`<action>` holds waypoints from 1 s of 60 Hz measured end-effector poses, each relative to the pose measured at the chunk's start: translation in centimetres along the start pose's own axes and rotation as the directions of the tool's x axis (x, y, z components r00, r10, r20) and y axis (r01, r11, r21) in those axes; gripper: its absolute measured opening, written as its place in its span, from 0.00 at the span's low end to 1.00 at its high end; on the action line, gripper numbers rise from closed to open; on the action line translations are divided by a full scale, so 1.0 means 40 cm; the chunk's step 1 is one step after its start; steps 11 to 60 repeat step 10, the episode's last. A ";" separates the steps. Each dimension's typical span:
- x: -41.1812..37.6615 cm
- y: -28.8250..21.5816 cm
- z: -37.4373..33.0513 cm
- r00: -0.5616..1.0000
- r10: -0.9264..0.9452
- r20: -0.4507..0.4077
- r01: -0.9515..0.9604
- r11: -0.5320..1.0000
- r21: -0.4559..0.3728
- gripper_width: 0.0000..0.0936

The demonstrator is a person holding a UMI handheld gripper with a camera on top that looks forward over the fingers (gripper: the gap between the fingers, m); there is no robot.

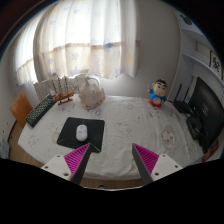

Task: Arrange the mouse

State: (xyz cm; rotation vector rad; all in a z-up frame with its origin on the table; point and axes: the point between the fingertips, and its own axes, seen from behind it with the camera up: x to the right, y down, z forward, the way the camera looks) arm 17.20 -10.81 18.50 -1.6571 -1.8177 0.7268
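Gripper view shows a big window point(85, 40) with white curtains at the back of the room. Below it is a wide table point(125, 135) with a pale cloth on it. At one end of the table sits a dark screen point(207, 110). At the other end lies a black keyboard point(40, 110), and near it stands a white jug point(92, 94). A small toy figure point(158, 95) in blue and yellow stands far off on the other side. A grey mat point(84, 131) lies on the cloth, and the white mouse point(81, 131) rests on top of it. The mouse is just ahead of the left finger of the gripper point(112, 160), not between the two fingers. The fingers are wide apart and hold nothing.

I think the job has only begun, and the reaching step is in hand. Next, the gripper should move forward and a bit to the left, so the mouse sits between the pink pads point(78, 158). Then it can squeeze gently.
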 end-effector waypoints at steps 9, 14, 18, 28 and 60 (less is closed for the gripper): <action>0.024 0.020 -0.056 1.000 0.006 -0.011 -0.006 1.000 0.025 0.91; 0.025 0.022 -0.062 1.000 0.005 -0.010 -0.005 1.000 0.027 0.91; 0.025 0.022 -0.062 1.000 0.005 -0.010 -0.005 1.000 0.027 0.91; 0.025 0.022 -0.062 1.000 0.005 -0.010 -0.005 1.000 0.027 0.91; 0.025 0.022 -0.062 1.000 0.005 -0.010 -0.005 1.000 0.027 0.91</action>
